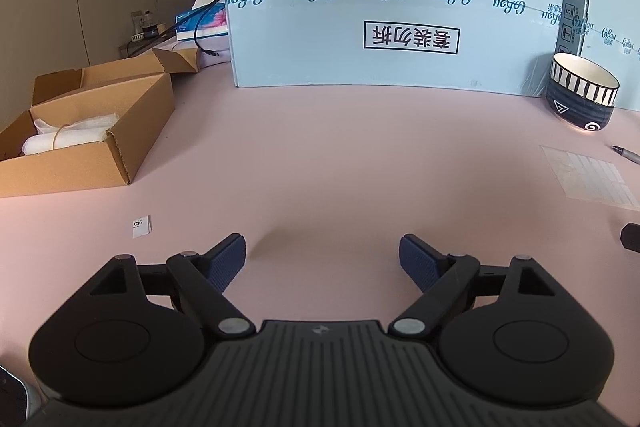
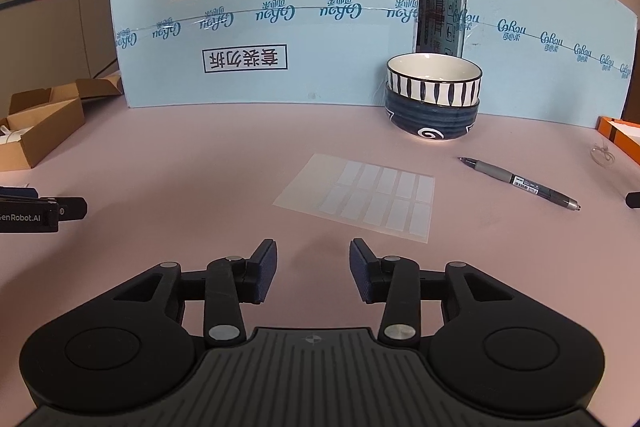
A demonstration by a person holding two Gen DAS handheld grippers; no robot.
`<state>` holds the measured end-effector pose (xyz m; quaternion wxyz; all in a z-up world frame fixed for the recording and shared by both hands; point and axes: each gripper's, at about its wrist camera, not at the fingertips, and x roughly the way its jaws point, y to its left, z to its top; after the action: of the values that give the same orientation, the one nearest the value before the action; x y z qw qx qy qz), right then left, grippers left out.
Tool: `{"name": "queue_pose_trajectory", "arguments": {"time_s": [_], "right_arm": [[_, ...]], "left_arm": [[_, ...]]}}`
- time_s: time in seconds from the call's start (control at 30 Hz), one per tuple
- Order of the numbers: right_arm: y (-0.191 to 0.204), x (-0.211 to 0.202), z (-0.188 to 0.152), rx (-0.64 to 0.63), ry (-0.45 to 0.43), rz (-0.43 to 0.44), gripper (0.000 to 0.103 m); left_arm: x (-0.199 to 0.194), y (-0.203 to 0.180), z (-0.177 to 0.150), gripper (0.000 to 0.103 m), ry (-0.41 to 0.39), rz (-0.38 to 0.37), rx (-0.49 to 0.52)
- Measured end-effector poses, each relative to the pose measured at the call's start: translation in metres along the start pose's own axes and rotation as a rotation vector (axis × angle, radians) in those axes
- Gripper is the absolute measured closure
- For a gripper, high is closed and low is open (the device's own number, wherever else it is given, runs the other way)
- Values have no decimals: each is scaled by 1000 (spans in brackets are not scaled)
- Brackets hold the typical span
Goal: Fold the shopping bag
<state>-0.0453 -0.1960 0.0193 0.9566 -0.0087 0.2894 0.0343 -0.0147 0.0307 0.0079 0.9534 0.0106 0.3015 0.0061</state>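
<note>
Fingers on our left gripper (image 1: 322, 255) stand wide apart and those on our right gripper (image 2: 313, 269) part-way apart, both released over the bare pink table (image 1: 340, 155) and grasping nothing. We find no shopping bag in either view. Risk, as we judge it: reaching blind toward the right of the frame could sweep the label sheet (image 2: 360, 197), pen (image 2: 520, 181) or stacked bowls (image 2: 434, 97).

Right gripper (image 2: 313, 269) empty, fingers (image 2: 264, 273) apart, before label sheet (image 2: 356, 197).
</note>
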Motion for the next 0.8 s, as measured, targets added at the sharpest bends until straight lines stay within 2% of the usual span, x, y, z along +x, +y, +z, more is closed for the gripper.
{"name": "queue_pose_trajectory", "arguments": {"time_s": [0.23,0.43,0.53,0.6,0.7,0.77,0.8], "right_arm": [[11,2,7,-28,-23,31,65],[20,1,8,-43,-23,54,66],[21,4,7,-48,-5,47,66],[21,6,5,-49,9,31,66],[20,8,0,-45,30,13,65],[19,10,-2,-44,51,5,65],[18,11,-3,-44,58,7,59]], "left_arm": [[-11,7,1,20,-28,-3,-11],[-4,10,-6,20,7,28,-14],[-5,12,-7,20,5,28,-20],[0,12,-9,19,33,44,-8],[2,15,-10,15,38,39,-23],[4,15,-11,0,48,55,-26],[5,16,-11,0,53,59,-29]]}}
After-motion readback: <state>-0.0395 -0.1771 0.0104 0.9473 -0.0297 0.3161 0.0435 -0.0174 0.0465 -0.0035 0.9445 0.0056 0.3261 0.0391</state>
